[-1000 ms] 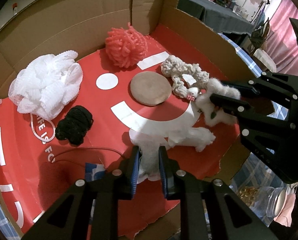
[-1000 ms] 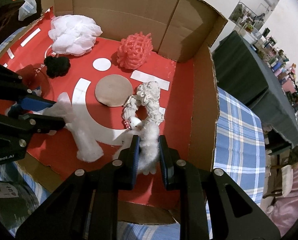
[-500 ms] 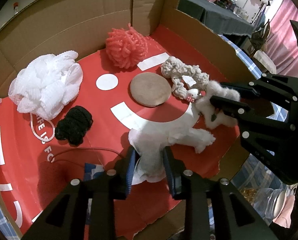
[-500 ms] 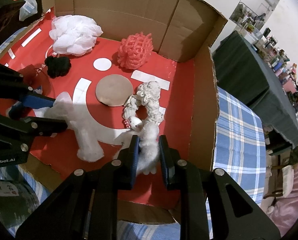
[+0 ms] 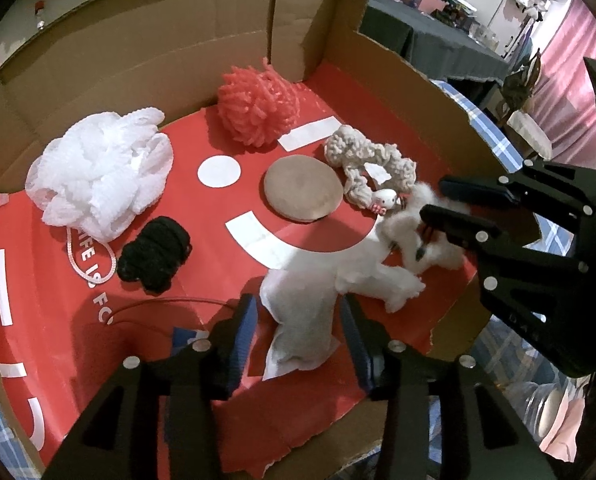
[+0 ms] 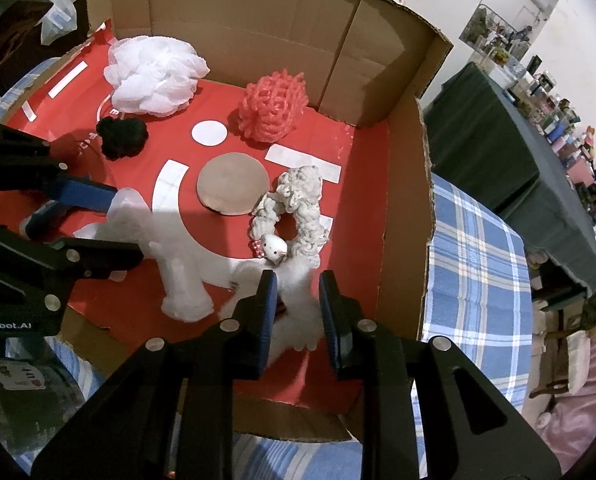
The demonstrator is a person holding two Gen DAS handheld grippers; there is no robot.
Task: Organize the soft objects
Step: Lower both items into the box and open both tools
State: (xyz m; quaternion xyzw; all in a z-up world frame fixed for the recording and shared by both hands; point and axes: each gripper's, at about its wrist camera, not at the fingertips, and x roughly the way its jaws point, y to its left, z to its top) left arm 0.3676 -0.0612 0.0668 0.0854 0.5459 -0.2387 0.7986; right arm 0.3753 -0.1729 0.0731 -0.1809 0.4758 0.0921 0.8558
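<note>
Your left gripper has just been opening, its jaws now clear of the white sock lying on the cardboard box's red floor. Your right gripper pinches the sock's fluffy end; release it next, I'd judge.

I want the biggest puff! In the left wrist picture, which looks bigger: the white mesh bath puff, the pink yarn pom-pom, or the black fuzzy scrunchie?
1. White mesh bath puff, clearly largest.
2. Pink yarn pom-pom; it sits farthest back.
3. Black fuzzy scrunchie, smallest.
</note>
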